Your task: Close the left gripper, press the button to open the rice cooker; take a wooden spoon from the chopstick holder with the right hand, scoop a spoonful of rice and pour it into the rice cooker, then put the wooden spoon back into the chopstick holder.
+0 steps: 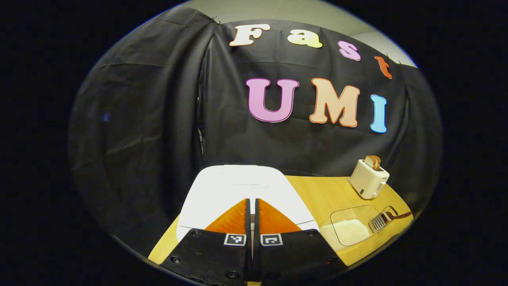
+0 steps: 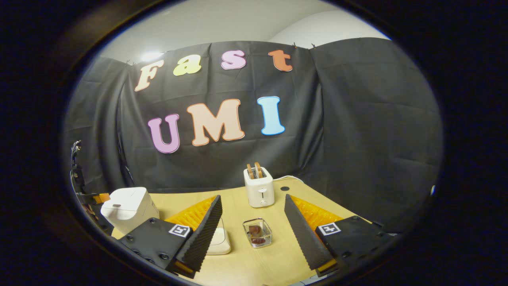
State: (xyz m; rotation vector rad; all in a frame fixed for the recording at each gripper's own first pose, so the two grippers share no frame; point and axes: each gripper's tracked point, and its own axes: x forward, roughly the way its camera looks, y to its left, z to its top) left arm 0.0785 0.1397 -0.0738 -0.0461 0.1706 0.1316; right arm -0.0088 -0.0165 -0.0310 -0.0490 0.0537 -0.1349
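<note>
We hold the left gripper (image 1: pixel 251 222) with its 2 fingers brought together, nothing between them, poised just above the white lid of the cooker (image 1: pixel 242 190). The cooker sits at the left end of the tabletop (image 1: pixel 329 194); in the right gripper view it stands (image 2: pixel 129 208) well apart from the toaster (image 2: pixel 258 190). Its lid is still down, so we judge the button press is the step in hand.

The cooker looks like a rigid, smooth plastic shell, fairly heavy and stable, so a firm push should not slide it. We cannot make out the button under the fingers in the left gripper view; a small dark mark on the lid in the right gripper view may be it. We would press with the joined tips square on the button, since smooth plastic lets an angled tip skid.

The right gripper (image 2: pixel 254 224) has its fingers wide apart, empty, over the tabletop above a small glass dish (image 2: pixel 257 232). A clear tray of rice (image 1: pixel 351 228) lies near the toaster, with a wire holder (image 1: pixel 381 219) just beside it. Rice is loose and spills easily. The spoon we cannot pick out.
</note>
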